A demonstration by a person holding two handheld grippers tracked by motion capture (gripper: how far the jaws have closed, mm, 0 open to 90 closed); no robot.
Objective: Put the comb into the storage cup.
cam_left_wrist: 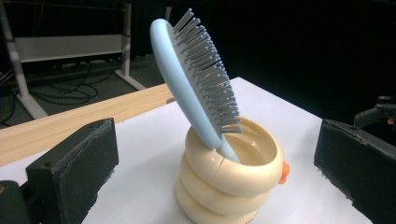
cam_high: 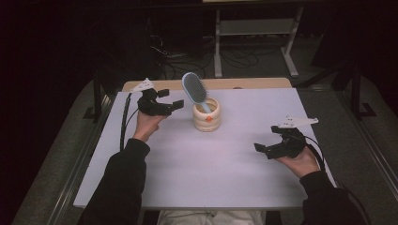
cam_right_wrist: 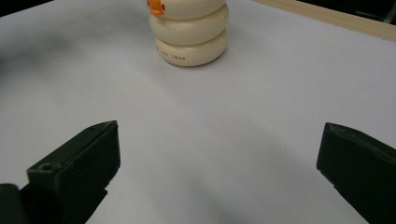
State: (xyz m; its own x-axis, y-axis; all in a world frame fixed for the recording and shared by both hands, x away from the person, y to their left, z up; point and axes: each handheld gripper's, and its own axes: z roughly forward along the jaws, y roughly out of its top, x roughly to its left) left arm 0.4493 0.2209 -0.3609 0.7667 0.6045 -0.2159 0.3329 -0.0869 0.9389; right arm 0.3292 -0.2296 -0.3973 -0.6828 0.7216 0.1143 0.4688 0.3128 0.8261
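Note:
A cream ringed holder [cam_high: 207,116] with an orange beak stands upright on the white board [cam_high: 211,168], toward the back middle. A light blue hairbrush [cam_high: 195,89] stands in it handle down, leaning left, grey bristles up. My left gripper [cam_high: 171,99] hovers open just left of the holder, nothing between its jaws. In the left gripper view the hairbrush [cam_left_wrist: 196,79] and holder [cam_left_wrist: 229,179] sit between my wide jaws, further off. My right gripper [cam_high: 264,149] is open at the board's right side. The right gripper view shows the holder [cam_right_wrist: 191,32] ahead.
A wooden table edge [cam_high: 244,83] runs behind the white board. On the dark floor beyond stand white metal frame legs [cam_high: 218,51] with cables [cam_high: 239,58]. Dark sleeves come in from the bottom of the high view.

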